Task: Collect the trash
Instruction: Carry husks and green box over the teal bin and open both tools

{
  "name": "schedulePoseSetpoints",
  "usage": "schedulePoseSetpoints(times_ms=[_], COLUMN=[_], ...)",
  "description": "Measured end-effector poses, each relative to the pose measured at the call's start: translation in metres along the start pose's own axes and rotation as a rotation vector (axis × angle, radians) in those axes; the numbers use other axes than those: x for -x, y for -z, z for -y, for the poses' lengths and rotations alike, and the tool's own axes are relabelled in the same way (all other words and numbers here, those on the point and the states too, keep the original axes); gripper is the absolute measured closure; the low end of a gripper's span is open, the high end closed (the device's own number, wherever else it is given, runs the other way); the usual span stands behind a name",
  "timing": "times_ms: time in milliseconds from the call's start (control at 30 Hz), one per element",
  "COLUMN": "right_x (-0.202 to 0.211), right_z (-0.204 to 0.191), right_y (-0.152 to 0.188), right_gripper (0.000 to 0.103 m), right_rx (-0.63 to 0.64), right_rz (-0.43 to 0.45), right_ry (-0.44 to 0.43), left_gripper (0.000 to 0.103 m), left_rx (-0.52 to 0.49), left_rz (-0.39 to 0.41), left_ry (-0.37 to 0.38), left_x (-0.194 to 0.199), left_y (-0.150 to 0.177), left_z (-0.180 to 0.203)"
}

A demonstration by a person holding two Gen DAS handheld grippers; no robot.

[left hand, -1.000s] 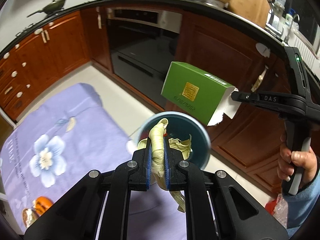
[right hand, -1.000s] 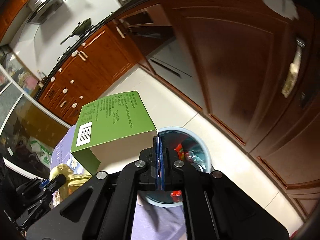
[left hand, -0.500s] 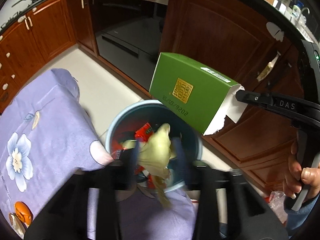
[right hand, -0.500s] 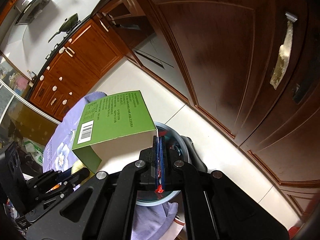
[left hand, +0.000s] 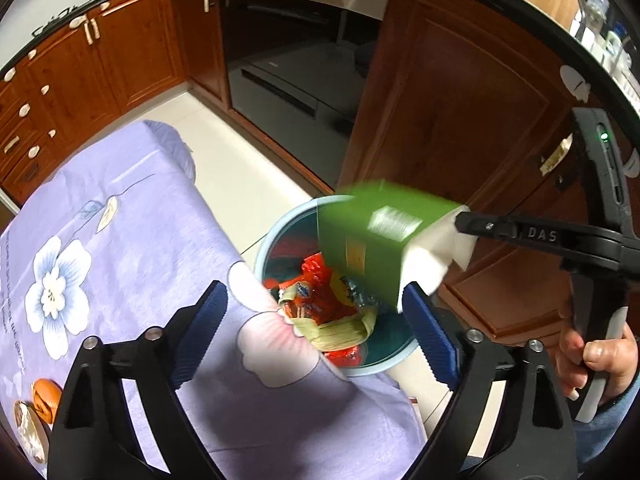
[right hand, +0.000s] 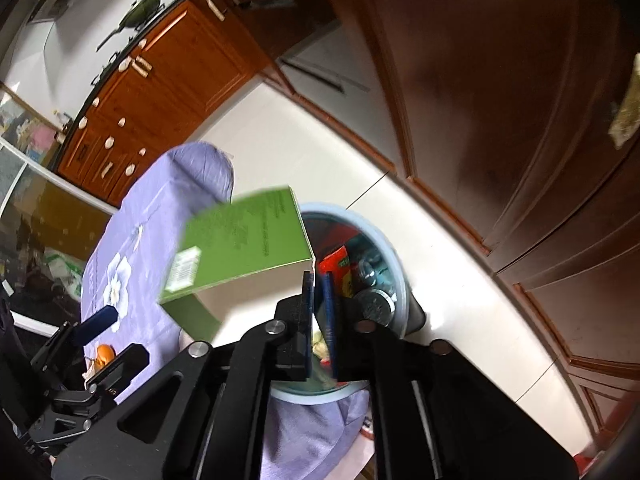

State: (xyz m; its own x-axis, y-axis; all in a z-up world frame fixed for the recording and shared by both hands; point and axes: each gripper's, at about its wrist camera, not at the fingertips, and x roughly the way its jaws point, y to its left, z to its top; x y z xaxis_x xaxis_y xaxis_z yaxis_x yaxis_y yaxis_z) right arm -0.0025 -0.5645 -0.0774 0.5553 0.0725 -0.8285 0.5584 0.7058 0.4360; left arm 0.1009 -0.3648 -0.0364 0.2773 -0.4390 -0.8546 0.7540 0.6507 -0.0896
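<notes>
Left wrist view: the left gripper [left hand: 314, 332] is standing wide apart, having just been opening, with nothing between its pads. The husk [left hand: 340, 330] is lying in the bin [left hand: 262, 248] just ahead.

Right wrist view: the right gripper [right hand: 319, 300] has just been parting slightly; the blurred green box [right hand: 244, 240] is tilting over the bin [right hand: 394, 268] beside its left pad, grip unclear.

**Both grippers angled down, jaws parting**

The left gripper [left hand: 314, 312] points steeply down with its jaws spread wide and nothing between them; they have just been opening. The right gripper [right hand: 318, 304] also tilts down, its jaws just opened to a narrow gap, no longer pinching anything. The right hand [left hand: 596, 354] wraps that gripper's handle, fingers curled around the trigger.
</notes>
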Motion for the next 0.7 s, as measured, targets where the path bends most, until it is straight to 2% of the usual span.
schedulePoseSetpoints(times_ms=[33,67,100,200,233,367,700], right_x=[-0.003,-0.003,-0.003,-0.005,-0.005,-0.004,0.0], right_z=[-0.002,-0.003,-0.005,-0.009,-0.01,-0.017,-0.038], right_y=[0.001,0.001,0.002,0.002,0.002,0.004,0.009], right_gripper=[0.071,0.05,0.045,0.037,0.029,0.026,0.026], right_rx=[-0.001,-0.003,0.0,0.006,0.006,0.019,0.045], right_rz=[-0.006,-0.002,0.004,0.0,-0.001,0.005,0.002], right_ry=[-0.003,0.005,0.008,0.01,0.015,0.051,0.066], left_gripper=[0.011,0.011,0.011,0.01,0.01,0.01,0.009], left_rx=[0.005,0.01,0.015,0.026,0.031,0.045,0.069], left_rz=[0.001,0.0,0.0,-0.001,-0.001,0.003,0.033], left_ry=[0.002,0.002,0.002,0.003,0.005,0.012,0.021], left_x=[0.002,0.004,0.004,0.006,0.007,0.009,0.026], left_y=[0.001,0.003,0.004,0.008,0.01,0.014,0.023], left_z=[-0.003,-0.004,-0.007,-0.011,-0.013,-0.017,-0.029])
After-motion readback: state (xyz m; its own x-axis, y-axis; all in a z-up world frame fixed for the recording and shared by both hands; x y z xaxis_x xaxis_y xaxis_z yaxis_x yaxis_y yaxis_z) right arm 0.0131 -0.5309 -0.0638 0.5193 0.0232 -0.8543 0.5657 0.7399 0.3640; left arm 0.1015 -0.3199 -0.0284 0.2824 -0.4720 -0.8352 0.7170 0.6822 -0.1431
